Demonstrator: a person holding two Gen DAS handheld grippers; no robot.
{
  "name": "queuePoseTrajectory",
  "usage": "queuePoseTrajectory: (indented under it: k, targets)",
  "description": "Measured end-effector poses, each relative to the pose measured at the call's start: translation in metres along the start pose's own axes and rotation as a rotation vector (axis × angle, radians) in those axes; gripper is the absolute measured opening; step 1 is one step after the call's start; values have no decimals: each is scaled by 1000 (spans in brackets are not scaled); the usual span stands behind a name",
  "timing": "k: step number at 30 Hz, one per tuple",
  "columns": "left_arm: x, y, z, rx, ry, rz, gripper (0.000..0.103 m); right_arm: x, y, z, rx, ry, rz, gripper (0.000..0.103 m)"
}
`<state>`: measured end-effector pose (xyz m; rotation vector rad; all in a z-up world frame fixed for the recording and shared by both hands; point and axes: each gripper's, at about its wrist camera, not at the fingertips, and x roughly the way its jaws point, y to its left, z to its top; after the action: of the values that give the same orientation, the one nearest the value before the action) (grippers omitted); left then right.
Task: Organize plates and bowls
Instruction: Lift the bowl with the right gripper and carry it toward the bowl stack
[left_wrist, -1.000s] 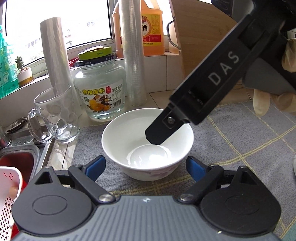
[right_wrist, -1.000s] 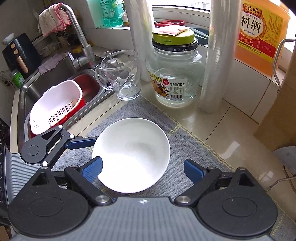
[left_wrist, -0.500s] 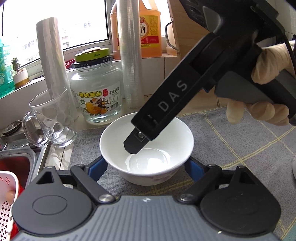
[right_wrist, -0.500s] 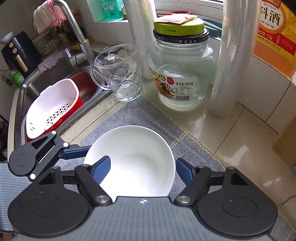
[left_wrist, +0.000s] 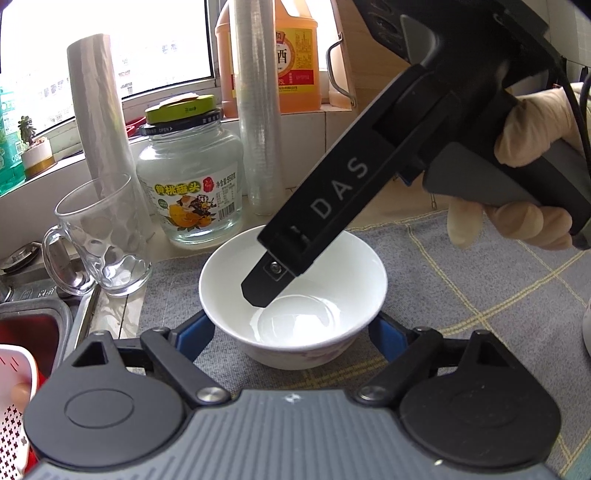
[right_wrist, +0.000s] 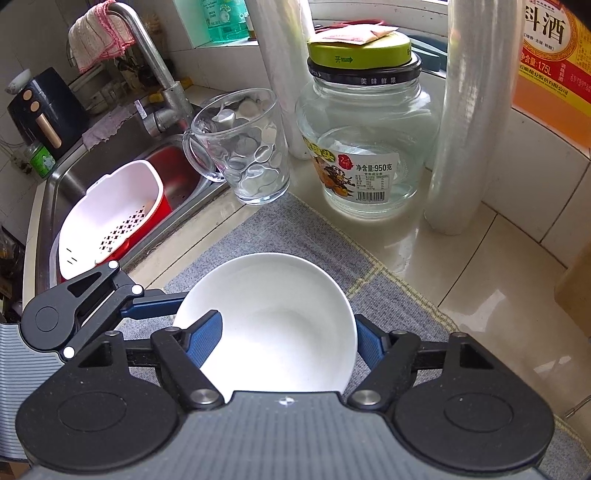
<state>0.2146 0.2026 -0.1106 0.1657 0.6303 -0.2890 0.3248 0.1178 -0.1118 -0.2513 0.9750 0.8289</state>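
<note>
A white bowl (left_wrist: 295, 291) stands upright on a grey cloth mat (left_wrist: 461, 280). My left gripper (left_wrist: 291, 336) is open, its blue fingertips on either side of the bowl's base. My right gripper (right_wrist: 288, 338) comes down from the right in the left wrist view, one black finger (left_wrist: 273, 280) dipping inside the bowl. In the right wrist view the bowl (right_wrist: 273, 321) fills the gap between its jaws: the left blue pad (right_wrist: 205, 338) lies inside the rim, the right pad (right_wrist: 367, 345) outside. Contact with the rim is unclear.
A glass mug (left_wrist: 99, 240), a glass jar with a green lid (left_wrist: 188, 177), two rolls of plastic wrap (left_wrist: 258, 110) and an orange jug (left_wrist: 291, 55) stand behind the bowl. The sink at left holds a white strainer (right_wrist: 110, 221) in a red basin.
My right gripper has come lower and further over the bowl, so one finger now sits inside the rim. My left gripper has moved closer around the bowl's base.
</note>
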Motion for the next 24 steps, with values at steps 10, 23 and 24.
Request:
queuePoseTrajectory:
  k: [10,23,24]
  targets:
    - [-5,-3,4,7,20,-12,90,-6,2,-3,13,4,1,79]
    - [-44,-27,8,44,44,-31,90,-45,19,-23,29,-5,32,80]
    - [-46,-29,8,50,48,-32,90,-48,21,-26,26,-5,33,80]
